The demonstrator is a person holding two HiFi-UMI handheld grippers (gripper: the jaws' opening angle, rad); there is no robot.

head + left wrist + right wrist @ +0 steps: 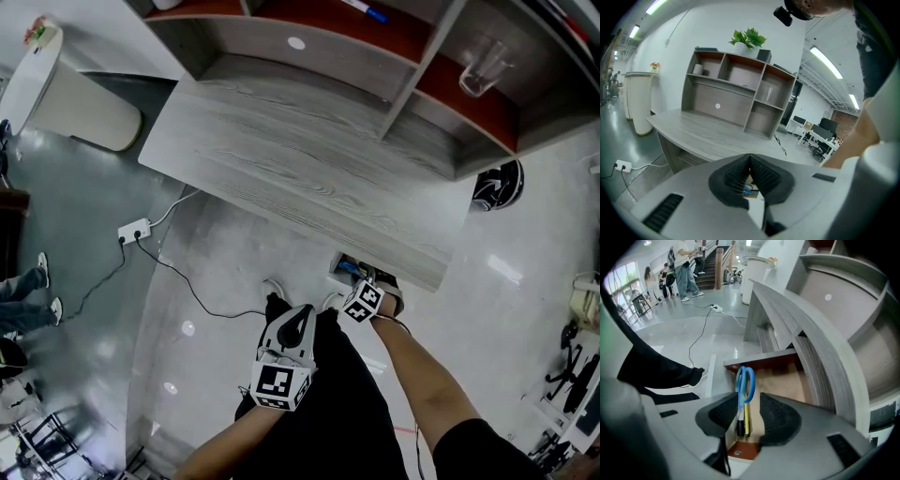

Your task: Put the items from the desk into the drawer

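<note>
Left gripper [750, 161]: lowest in the head view, held before the person's dark trousers [352, 403], marker cube toward the camera. Fingers clenched tip to tip, nothing between them.

Tabletop [309, 159]: grey wood grain. Its near edge overhangs and hides most of the drawer [336, 265].

Shelf unit [412, 89]: stands at the back of the tabletop. Red-brown boards, cropped by the top of the head view.

Drawer [759, 359]: pulled out under the tabletop's edge, with a red-brown wall and tan floor. Only a corner shows from the head.

Right gripper [749, 399]: pointed steeply down over the drawer, fingers released and standing apart. In the head view its cube covers the tips.

Scissors [745, 380]: blue handles, in the drawer by the wall at the picture's left. Seen between the right fingers, close to one pad and clear of the other; contact cannot be told. Dark and yellow slim parts below the handles are not identifiable.

Glass [483, 67]: clear, in a right-hand shelf bay.

Pen [367, 12]: blue cap, on an upper shelf, partly cropped.
</note>
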